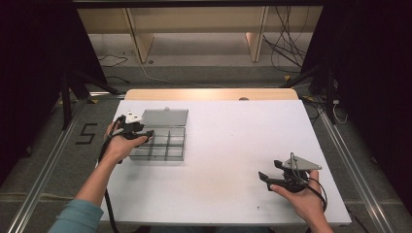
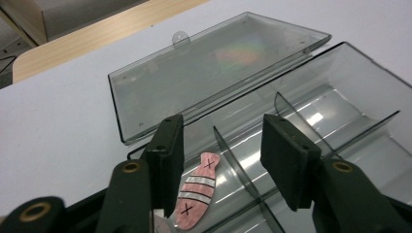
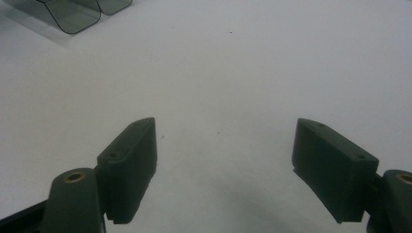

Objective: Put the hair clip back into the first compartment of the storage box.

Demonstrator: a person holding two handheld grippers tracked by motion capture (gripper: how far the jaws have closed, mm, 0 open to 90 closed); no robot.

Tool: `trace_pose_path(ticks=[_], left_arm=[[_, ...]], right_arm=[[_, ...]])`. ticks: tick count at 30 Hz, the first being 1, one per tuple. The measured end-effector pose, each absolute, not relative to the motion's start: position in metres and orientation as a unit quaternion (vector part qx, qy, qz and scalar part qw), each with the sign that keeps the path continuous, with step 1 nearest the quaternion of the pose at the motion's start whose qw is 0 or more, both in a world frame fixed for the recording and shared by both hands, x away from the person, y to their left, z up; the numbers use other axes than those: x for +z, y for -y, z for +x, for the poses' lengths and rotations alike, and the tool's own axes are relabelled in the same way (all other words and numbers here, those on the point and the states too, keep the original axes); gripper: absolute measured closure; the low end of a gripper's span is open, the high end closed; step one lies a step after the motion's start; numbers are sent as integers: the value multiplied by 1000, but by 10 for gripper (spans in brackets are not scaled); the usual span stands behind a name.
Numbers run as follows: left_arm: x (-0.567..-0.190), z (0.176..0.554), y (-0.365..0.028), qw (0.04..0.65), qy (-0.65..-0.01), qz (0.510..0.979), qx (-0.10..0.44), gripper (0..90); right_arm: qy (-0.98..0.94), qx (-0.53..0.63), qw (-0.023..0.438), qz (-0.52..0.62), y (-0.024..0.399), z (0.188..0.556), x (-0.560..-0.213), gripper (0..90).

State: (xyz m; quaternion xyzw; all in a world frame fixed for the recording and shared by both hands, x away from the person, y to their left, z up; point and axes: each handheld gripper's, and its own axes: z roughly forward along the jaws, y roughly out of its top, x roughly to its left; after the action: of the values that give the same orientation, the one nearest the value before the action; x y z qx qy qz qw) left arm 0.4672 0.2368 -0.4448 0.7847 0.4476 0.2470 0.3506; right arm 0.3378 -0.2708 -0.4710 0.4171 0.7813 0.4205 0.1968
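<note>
Your clear compartment box (image 2: 340, 97) is light, rigid and brittle, lid flopped open at the table's (image 1: 233, 145) left, and in its near-left cell lies a thin, slippery pink fish lure (image 2: 198, 191), freed between your left gripper's (image 2: 221, 165) parted jaws—pinch its edges, while your right gripper (image 3: 226, 170) idles wide open

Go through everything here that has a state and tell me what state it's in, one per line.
Box: open, on the table.
Lid: swung back, lying flat behind the box.
Fish: lying in a box compartment, not gripped.
Left gripper: open over the fish, fingers clear of it.
Right gripper: open wide, nothing between its fingers, over bare table.
</note>
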Motion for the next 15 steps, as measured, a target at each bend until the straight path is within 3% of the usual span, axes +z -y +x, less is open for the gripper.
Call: trace_pose_path(ticks=[15], left_arm=[[-432,458,-223,381,-446,779,222,349]], right_arm=[[-776,424,198,423,275,339,-471,253]])
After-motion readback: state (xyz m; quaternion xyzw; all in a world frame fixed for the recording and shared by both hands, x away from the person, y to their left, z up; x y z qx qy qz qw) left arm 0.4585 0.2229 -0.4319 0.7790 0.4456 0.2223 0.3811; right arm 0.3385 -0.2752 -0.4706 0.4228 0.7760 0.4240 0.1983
